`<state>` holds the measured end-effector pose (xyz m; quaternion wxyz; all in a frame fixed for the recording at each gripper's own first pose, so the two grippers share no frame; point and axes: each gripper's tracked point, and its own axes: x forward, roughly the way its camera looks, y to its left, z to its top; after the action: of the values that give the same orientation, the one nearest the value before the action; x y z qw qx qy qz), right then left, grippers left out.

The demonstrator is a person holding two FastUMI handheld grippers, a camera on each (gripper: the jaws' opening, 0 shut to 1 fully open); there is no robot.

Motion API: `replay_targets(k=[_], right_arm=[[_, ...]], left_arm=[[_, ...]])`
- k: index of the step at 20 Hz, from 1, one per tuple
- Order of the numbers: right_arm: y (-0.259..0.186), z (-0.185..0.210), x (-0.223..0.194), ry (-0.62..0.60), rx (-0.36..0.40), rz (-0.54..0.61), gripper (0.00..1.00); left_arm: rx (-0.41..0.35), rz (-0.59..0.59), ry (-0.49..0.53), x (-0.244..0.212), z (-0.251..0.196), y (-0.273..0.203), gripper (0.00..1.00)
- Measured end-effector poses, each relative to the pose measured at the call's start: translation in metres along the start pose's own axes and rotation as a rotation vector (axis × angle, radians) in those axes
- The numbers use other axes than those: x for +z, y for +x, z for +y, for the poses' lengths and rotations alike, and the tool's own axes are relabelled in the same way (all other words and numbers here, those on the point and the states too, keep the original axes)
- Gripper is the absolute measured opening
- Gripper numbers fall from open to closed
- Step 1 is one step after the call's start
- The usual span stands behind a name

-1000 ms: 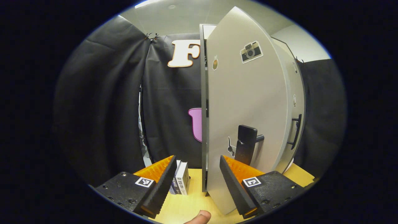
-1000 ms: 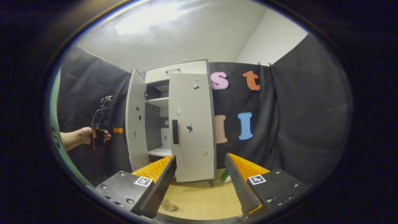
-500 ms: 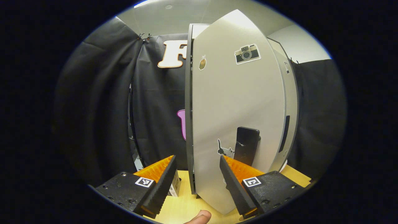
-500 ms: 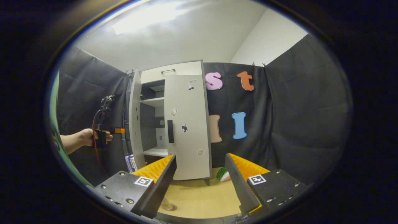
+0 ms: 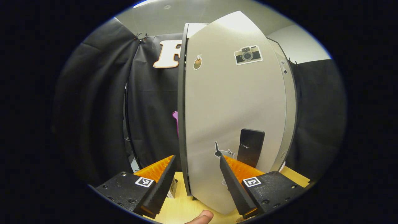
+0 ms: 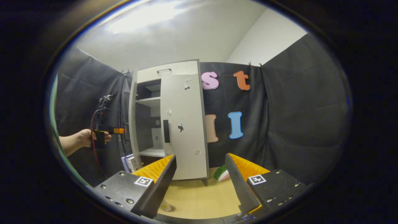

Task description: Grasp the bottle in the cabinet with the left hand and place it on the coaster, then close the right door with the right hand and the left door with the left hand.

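- Left gripper close against the outer face of the left door, jaws apart with nothing between; door edge between the fingers, handle just above the right finger.
- Seen from the right gripper view, held by a hand just left of that door, door part open.
- Right gripper well back from the cabinet, jaws apart and empty.
- Right door shut, or nearly so; cannot tell which.
- Stood at the near counter edge by the right gripper's left finger: bottle on a coaster.
- Lay right of the cabinet foot on the counter: a watermelon slice.
- Stood left of the cabinet: small boxes, also glimpsed in the left gripper view.
- Stuck on the left door: camera sticker and cat sticker.
- Hung around as walls: black cloth; above, a pale ceiling.
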<state>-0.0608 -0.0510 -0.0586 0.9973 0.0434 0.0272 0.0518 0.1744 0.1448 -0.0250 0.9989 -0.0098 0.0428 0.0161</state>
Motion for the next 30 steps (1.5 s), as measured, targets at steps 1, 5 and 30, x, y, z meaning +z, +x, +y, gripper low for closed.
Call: replay_targets(k=[1,5,30], right_arm=[[0.002,0.0,0.0,-0.001,-0.002,0.001,0.96],[0.009,-0.003,0.0,-0.011,-0.012,0.008,0.95],[0.129,0.053,0.036,0.007,-0.038,-0.001,0.95]], left_arm=[[-0.008,-0.001,0.0,0.001,-0.004,0.002,0.89],[-0.042,-0.009,-0.001,0.001,-0.023,0.005,0.89],[-0.009,0.034,0.046,-0.037,-0.047,-0.059,0.93]])
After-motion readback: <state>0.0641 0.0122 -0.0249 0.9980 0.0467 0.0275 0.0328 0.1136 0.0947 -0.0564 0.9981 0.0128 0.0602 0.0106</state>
